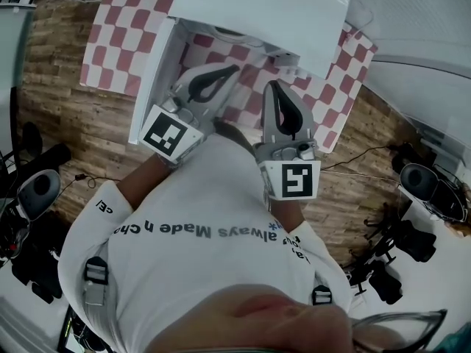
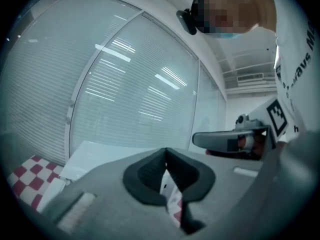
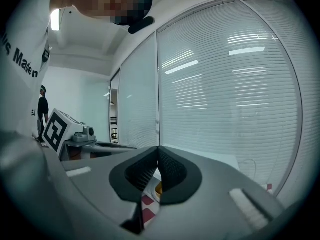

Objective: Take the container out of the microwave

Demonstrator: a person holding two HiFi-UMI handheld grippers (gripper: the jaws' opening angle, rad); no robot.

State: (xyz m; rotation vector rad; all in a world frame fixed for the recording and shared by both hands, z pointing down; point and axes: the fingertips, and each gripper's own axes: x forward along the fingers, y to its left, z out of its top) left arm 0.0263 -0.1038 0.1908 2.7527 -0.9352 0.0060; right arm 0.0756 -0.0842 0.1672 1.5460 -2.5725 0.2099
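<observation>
Both pairs of jaws are pressed together on nothing, the left gripper (image 2: 166, 151) and right gripper (image 3: 158, 149) level before the white microwave (image 1: 257, 6) on the checked cloth (image 1: 118, 20) (door (image 1: 151, 79) swung open leftward), its top hiding the container.

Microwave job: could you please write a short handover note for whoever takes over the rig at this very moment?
Left hand-held gripper: shut, empty, pointing at the microwave.
Right hand-held gripper: shut, empty, beside it.
Microwave door looks open, at the left; the container cannot be made out from here.
Done: nothing taken out yet.
To do: reach in, grip the container, bring it out onto the checkered cloth.
</observation>
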